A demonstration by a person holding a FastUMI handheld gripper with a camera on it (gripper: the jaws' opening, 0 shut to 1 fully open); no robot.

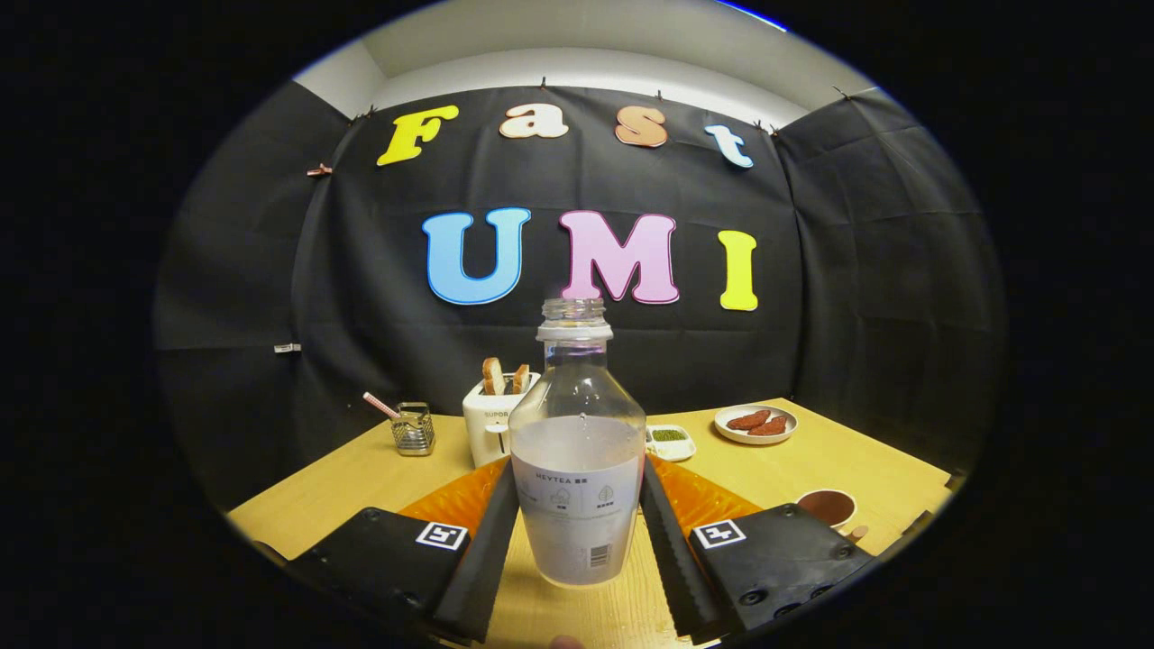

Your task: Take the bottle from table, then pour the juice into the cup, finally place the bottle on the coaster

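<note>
Gripper: low centre of the frame; its two fingers stand clamped on the bottle, one pressing each side of the labelled lower body. The rear ends of the finger blocks are cut off at the lower rim.
Bottle: centre of the frame, upright between the fingers, uncapped. Clear glass or plastic above, a pale cloudy juice filling the lower part, up to about the shoulder. Its base shows just above the wooden surface; whether it rests on the table or hangs slightly clear is hard to tell.
Table: light wood, spreading across the lower half; its near part is hidden behind the finger blocks.
Orange mat: flat on the table behind the bottle, showing left and right of it; most of it is covered by the bottle and fingers, so its full shape is unclear.
Brown dish: lower right, beside the right finger block, dark and round; partly cut off by the block. Cup or coaster, cannot tell.
Toaster: left of centre behind the bottle, white, two bread slices standing in it; its right edge is hidden by the bottle.
Wire holder: left of the toaster, a pink-handled stick leaning out.
Small white tray: just right of the bottle, something green in it; too small to identify.
Plate: right of centre, white, holding brown pieces.
</note>
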